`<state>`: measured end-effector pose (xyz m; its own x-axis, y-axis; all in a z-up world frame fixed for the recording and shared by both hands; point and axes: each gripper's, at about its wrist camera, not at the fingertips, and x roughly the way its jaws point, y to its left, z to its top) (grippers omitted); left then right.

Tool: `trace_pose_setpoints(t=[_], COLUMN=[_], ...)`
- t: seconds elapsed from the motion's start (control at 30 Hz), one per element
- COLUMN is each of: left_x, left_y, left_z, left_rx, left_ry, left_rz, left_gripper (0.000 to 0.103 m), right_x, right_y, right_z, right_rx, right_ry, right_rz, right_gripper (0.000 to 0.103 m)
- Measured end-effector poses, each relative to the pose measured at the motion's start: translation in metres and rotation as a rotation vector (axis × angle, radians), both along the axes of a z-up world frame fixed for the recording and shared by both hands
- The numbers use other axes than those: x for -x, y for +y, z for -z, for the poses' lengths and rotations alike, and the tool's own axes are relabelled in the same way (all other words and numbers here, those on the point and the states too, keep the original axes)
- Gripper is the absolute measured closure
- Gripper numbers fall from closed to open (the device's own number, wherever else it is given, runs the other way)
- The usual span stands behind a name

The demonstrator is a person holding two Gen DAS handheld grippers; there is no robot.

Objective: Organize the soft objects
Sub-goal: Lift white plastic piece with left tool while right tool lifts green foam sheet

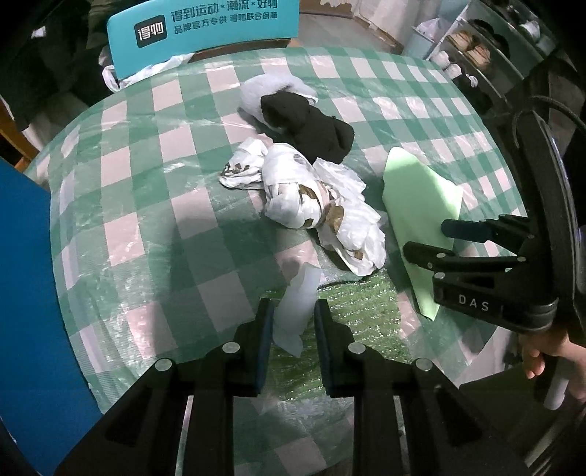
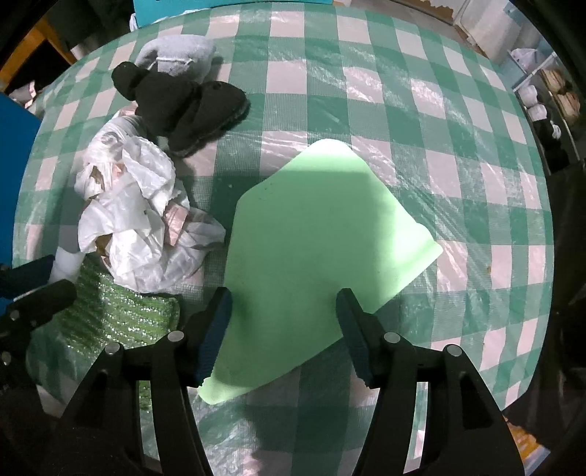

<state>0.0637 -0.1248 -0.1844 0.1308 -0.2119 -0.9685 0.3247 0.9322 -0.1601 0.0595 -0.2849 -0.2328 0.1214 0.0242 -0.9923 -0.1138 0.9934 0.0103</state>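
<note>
A light green foam sheet (image 2: 311, 234) lies on the checked tablecloth; my right gripper (image 2: 284, 331) is open, its fingers astride the sheet's near part. It also shows in the left wrist view (image 1: 414, 190), with the right gripper (image 1: 428, 240) over it. A crumpled white plastic bag with brown patches (image 1: 315, 205) (image 2: 135, 216) lies mid-table. Black plush slippers (image 1: 311, 124) (image 2: 183, 102) and a grey plush item (image 1: 263, 91) (image 2: 179, 55) lie behind it. My left gripper (image 1: 293, 329) is partly closed around a white foam strip (image 1: 296, 311), pads apart from it.
A glittery green cloth (image 1: 351, 315) (image 2: 113, 315) lies under the white strip near the table's front. A teal sign (image 1: 205, 33) stands at the far table edge. Shelves with items (image 1: 476, 51) stand at the right. A blue panel (image 1: 29, 293) is at the left.
</note>
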Motion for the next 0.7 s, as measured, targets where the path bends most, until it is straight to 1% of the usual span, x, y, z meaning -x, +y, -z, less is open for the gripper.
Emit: trace_pose_setpoints(t=[0.03, 0.1, 0.13, 0.17, 0.2, 0.27, 0.37, 0.7], left_x=[0.0, 0.001, 0.001, 0.001, 0.001, 0.001, 0.002, 0.006], left_y=[0.001, 0.0, 0.001, -0.001, -0.001, 0.0, 0.003, 0.012], left_z=[-0.001, -0.003, -0.004, -0.005, -0.006, -0.009, -0.013, -0.035], left_rx=[-0.001, -0.001, -0.003, -0.004, -0.005, -0.005, -0.007, -0.004], left_ry=[-0.002, -0.007, -0.011, -0.014, -0.017, -0.023, -0.031, -0.077], left_rz=[-0.001, -0.002, -0.001, -0.001, -0.001, -0.005, -0.013, -0.036], left_gripper=[0.08, 0.08, 0.081, 0.081, 0.08, 0.08, 0.081, 0.08], right_x=[0.0, 0.002, 0.002, 0.001, 0.001, -0.003, -0.005, -0.004], right_y=[-0.001, -0.004, -0.004, -0.002, -0.002, -0.002, -0.004, 0.006], right_z=[0.0, -0.002, -0.003, -0.005, -0.004, -0.009, -0.017, -0.063], right_rx=[0.002, 0.0, -0.002, -0.003, -0.002, -0.013, -0.02, -0.061], right_ry=[-0.003, -0.011, -0.013, -0.013, -0.013, -0.01, -0.019, -0.102], right_rz=[0.001, 0.0, 0.001, 0.003, 0.006, 0.015, 0.018, 0.014], right_gripper=[0.047, 0.06, 0.075, 0.086, 0.089, 0.094, 0.097, 0.097])
